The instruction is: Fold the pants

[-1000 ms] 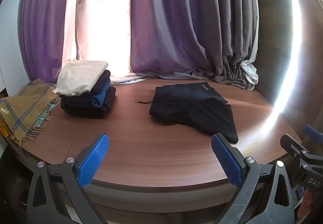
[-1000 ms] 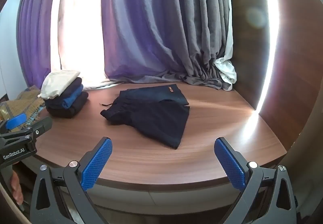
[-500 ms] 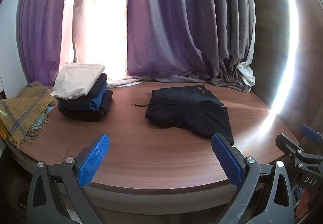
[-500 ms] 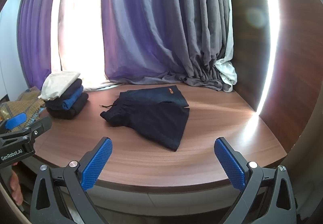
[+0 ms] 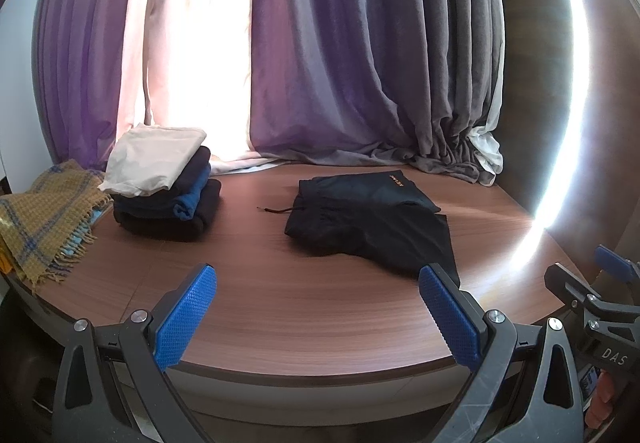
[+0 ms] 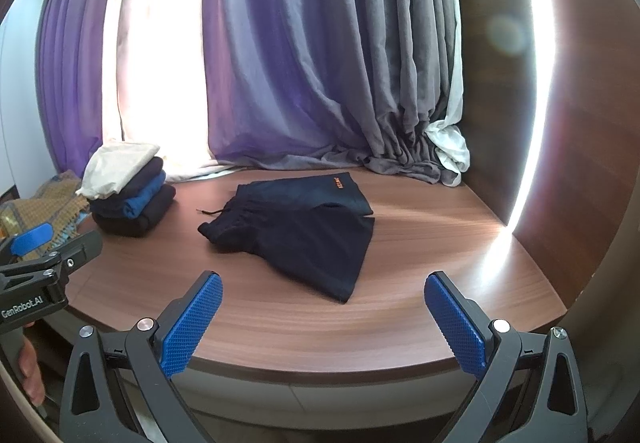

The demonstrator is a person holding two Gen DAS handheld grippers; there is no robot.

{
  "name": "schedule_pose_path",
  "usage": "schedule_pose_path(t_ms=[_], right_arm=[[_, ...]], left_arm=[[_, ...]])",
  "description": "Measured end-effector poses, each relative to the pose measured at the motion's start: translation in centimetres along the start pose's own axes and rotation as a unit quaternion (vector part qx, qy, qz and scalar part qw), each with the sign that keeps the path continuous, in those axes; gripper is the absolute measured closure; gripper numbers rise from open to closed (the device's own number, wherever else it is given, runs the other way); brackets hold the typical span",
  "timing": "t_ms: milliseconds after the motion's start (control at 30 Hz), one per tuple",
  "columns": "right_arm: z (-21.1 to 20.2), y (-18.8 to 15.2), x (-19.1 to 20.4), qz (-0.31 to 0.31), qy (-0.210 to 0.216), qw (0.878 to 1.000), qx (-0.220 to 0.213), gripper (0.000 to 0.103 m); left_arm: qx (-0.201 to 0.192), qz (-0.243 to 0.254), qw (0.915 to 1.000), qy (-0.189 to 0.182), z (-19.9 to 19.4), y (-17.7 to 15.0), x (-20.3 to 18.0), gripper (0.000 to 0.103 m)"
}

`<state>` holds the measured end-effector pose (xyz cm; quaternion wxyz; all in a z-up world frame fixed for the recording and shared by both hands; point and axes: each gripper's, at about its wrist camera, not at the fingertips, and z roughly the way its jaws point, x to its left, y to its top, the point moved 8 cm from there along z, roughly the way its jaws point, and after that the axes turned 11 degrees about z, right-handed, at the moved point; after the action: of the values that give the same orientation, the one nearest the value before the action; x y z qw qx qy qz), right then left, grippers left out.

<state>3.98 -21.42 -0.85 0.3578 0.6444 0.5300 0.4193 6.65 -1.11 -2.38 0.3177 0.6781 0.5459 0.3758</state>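
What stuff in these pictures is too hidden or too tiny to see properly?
- Orange print on the dark pants: too small to read in both views.
- Lower clothes in the folded stack: covered by the cream piece on top.
- Yellow plaid blanket: cut off by the left edge in the left wrist view.

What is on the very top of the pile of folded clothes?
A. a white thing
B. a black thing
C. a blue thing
A: a white folded cloth lies on top of the pile, with dark and blue pieces under it.
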Motion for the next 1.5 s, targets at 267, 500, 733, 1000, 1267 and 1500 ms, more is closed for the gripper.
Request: schedule_pose_path(t_ms=[267,500,733,1000,1267,1500], right_arm=[[-0.19,0.28,0.00,-0.001,0.002,1.000,-0.002,0.001],[-0.37,0.67,0.12,-0.002,0.002,1.000,-0.005,0.001],[-0.33,0.65,0.14,-0.003,0.004,1.000,-0.006,0.001],[-0.20,0.78,0.26,-0.002,0.006,1.000,-0.008,0.001],[-0.22,0.73,0.19,-0.002,0.006,1.000,-0.008,0.001],[-0.12,0.72,0.20,-0.002,0.006,1.000,-0.008,0.001]], left_arm=[[-0.003,-0.002,1.0000,-0.003,0.00,-0.08,-0.08,0.000],[-0.006,-0.002,1.0000,-0.004,-0.14,-0.22,-0.13,0.000],[-0.008,-0.002,1.0000,-0.003,-0.23,-0.17,-0.10,0.000],[-0.009,-0.002,1.0000,-0.002,-0.21,0.23,0.00,0.000],[-0.009,-0.002,1.0000,-0.003,-0.20,0.21,-0.09,0.000],[-0.010,-0.002,0.9999,-0.004,-0.11,0.19,-0.15,0.000]])
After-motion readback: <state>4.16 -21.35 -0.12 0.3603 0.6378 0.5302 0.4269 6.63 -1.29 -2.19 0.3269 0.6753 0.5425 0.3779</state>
